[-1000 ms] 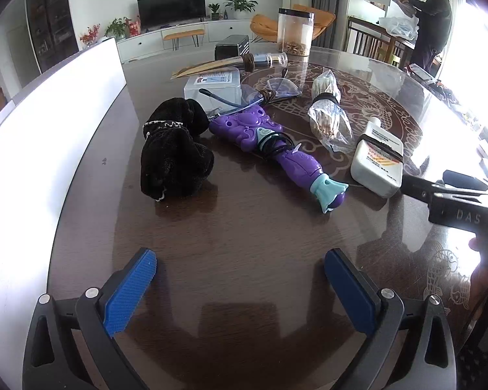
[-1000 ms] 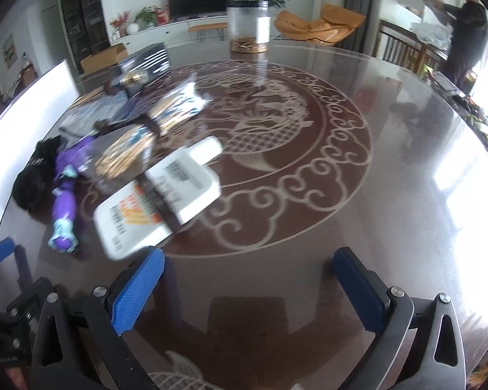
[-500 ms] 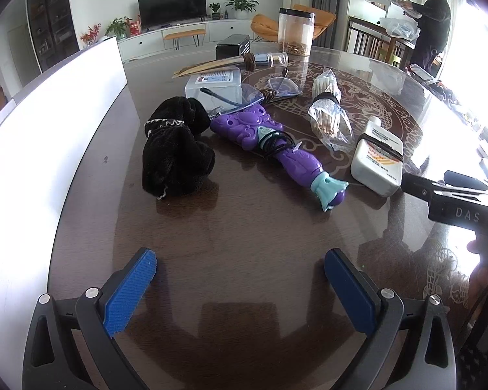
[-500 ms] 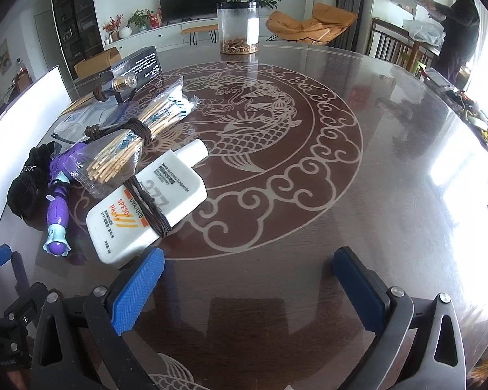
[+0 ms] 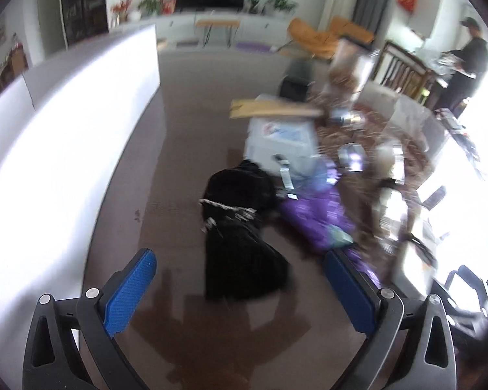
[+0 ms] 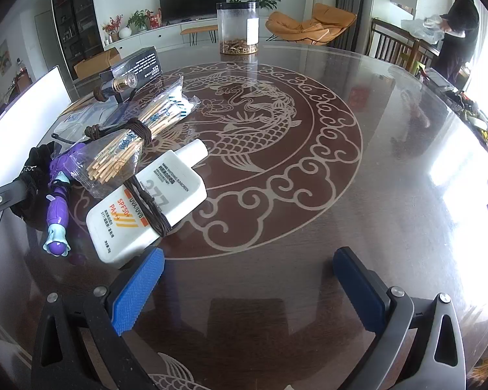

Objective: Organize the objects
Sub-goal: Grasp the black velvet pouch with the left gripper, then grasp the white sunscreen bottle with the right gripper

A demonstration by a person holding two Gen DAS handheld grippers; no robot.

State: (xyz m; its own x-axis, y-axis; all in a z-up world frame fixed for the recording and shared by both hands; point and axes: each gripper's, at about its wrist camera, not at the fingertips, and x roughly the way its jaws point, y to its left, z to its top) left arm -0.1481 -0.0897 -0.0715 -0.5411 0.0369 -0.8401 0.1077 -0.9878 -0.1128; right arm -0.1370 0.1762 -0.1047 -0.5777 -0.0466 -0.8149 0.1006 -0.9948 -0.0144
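A black plush toy (image 5: 240, 237) lies on the dark round table, just ahead of my open left gripper (image 5: 240, 292), whose blue pads flank its near end without touching. Right of it lies a purple toy (image 5: 315, 217), blurred here. In the right wrist view the purple toy (image 6: 60, 208), a white sunscreen bottle (image 6: 146, 208) wrapped in a dark cord and a bag of wooden sticks (image 6: 136, 136) lie at the left. My right gripper (image 6: 249, 292) stands open above bare table, its left pad near the bottle's bottom end.
A white box (image 5: 283, 143), a brown envelope (image 5: 270, 110), a black box (image 6: 136, 68) and a clear jar (image 6: 239, 29) stand farther back. A white board (image 5: 65, 136) borders the table's left side. A person (image 6: 455, 29) stands at the far right.
My left gripper has moved forward and left toward the black plush, which now sits between the pads' line; that view is motion-blurred. The right gripper shifted slightly closer to the sunscreen bottle.
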